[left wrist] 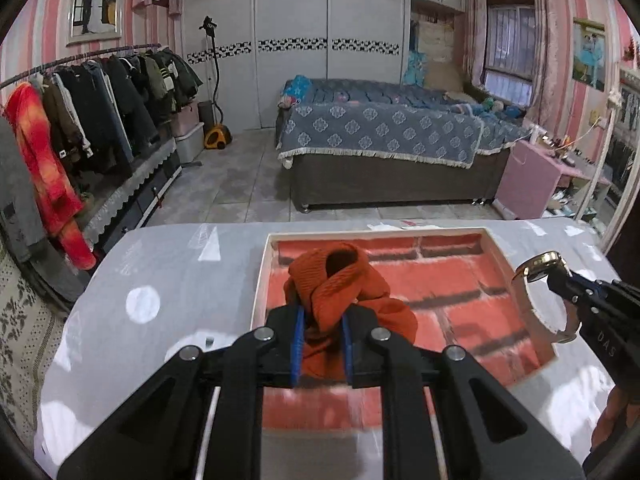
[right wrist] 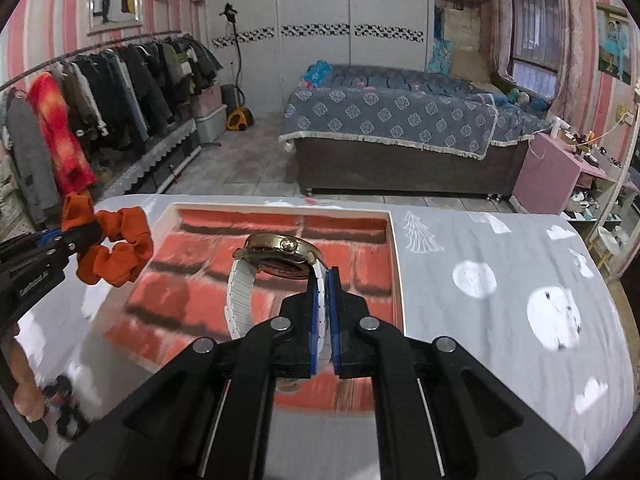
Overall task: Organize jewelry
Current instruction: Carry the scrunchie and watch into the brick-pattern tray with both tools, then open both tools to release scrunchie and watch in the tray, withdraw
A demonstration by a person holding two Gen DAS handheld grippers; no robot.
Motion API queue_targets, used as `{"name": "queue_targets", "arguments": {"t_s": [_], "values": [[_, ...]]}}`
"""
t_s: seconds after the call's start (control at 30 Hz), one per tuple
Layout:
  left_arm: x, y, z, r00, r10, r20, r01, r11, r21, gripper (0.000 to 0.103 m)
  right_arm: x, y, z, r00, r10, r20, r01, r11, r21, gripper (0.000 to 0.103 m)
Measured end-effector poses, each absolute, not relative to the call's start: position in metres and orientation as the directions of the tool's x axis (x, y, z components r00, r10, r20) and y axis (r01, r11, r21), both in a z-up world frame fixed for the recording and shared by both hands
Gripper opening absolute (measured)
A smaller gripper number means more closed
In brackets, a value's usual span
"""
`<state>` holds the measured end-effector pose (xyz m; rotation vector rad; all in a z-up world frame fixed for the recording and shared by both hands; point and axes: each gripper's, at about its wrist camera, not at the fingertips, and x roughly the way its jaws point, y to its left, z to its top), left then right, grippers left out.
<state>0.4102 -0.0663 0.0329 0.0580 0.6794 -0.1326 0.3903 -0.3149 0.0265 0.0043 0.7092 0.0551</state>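
Nearest the left wrist camera, the left gripper points forward and downward toward 12 o'clock, its blue pads clamped on an orange scrunchie whose bunched loop rises above the fingertips and spills to the right. The scrunchie hangs over the near left part of a shallow white-rimmed tray lined with a red brick pattern, which lies on a table under a grey cloth printed with white dots and trees. From the right wrist camera, the right gripper is angled much the same way, its jaws closed narrowly on the white strap of a gold-cased wristwatch; the case sits tilted, dial side up, above the fingertips, and the free half of the strap curves down at 9 o'clock of the pads. The watch hangs over the middle of the tray (whether it touches the lining cannot be told). Each gripper appears in the other's view, at 3 o'clock and 9 o'clock respectively, well apart. Beyond the table stand a bed with a blue patterned cover at 12 o'clock and a clothes rail at 10 o'clock.
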Motion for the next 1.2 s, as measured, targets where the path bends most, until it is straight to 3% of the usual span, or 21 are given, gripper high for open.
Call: {"name": "queue_targets", "arguments": {"t_s": [0.63,1.2], "values": [[0.536,-0.081,-0.042,0.585,-0.137,-0.8,0.143,0.988,-0.065,0.015,0.527,-0.329,-0.053,0.556,-0.037,-0.83,0.005,0.999,-0.041,0.006],[0.556,-0.089,-0.066,0.533,-0.091,-0.841,0.158,0.987,-0.006,0.019,0.547,-0.329,-0.065,0.538,-0.014,-0.843,-0.004,1.0,-0.019,0.007]]}}
